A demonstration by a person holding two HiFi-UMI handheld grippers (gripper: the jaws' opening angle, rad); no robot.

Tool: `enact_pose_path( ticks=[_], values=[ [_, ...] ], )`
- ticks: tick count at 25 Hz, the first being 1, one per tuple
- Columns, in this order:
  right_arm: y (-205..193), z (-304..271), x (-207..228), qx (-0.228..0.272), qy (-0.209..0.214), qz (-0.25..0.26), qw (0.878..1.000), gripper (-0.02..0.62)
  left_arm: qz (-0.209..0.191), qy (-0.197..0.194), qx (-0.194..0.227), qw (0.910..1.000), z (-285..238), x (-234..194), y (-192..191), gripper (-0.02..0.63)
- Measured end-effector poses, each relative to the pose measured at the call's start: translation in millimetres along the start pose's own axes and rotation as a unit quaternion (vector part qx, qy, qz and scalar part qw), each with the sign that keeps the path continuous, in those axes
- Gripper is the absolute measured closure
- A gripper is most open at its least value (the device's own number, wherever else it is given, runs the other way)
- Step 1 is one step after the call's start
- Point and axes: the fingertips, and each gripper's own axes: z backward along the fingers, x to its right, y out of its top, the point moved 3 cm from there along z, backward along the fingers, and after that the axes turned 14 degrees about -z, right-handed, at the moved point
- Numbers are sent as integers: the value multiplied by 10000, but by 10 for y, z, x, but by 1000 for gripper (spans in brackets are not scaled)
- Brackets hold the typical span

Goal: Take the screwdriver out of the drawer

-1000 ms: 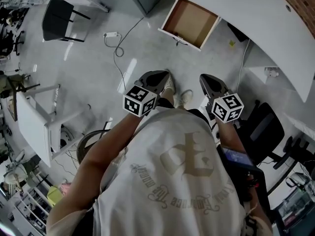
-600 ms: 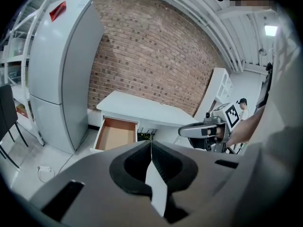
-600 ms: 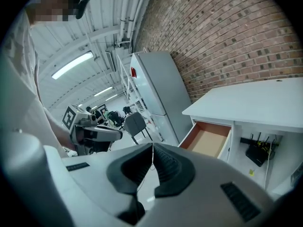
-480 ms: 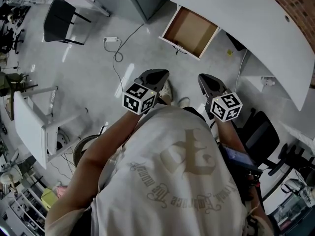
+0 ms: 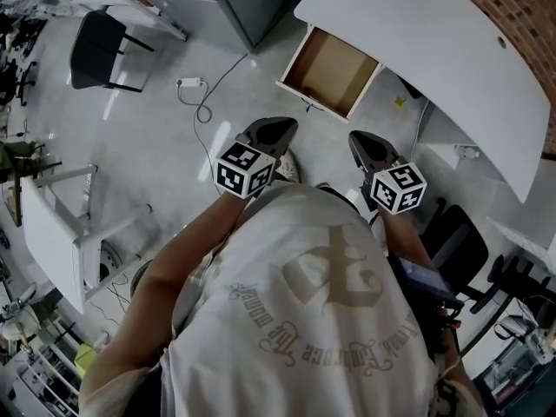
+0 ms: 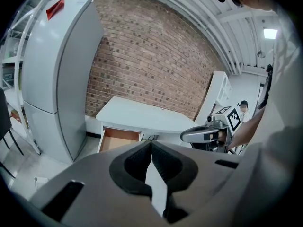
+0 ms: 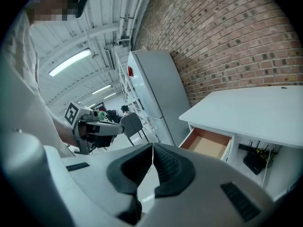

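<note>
**Both grippers empty, short of the open drawer**

The left gripper (image 5: 280, 126) and right gripper (image 5: 360, 139) hang side by side above the floor (image 5: 165, 102), each with jaws pressed together on nothing. Ahead of them the drawer (image 5: 330, 69) stands pulled out from under the white desk (image 5: 434, 50). Its brown bottom shows, but the screwdriver cannot be made out in any view

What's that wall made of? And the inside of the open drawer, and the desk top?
The wall looks like brick: reddish-brown blocks in rows with pale mortar lines, rough and matte. The drawer inside looks like bare wood or fibreboard: flat tan, no shine. The desk top is smooth, plain white, probably painted or laminated board; the look leaves that open.
</note>
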Motion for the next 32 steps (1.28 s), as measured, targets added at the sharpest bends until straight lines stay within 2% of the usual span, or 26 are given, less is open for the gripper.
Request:
enact_pose_path(
  ticks=[14,22,28,32],
  values=[
    [369,-563,62,59,-329,-10,9994,572,-151,-126,125,9997,-90,-713,154,583],
    [476,-871,-20,-41,-421,181,9989,572,37,35,187,9998,72,-1043,36,583],
    [500,-969,4,-195,-483,177,9985,572,122,187,202,9995,130,-1150,4,583],
    [468,-1031,-18,-329,-325,237,9986,572,200,228,137,9994,159,-1108,-93,583]
  ],
)
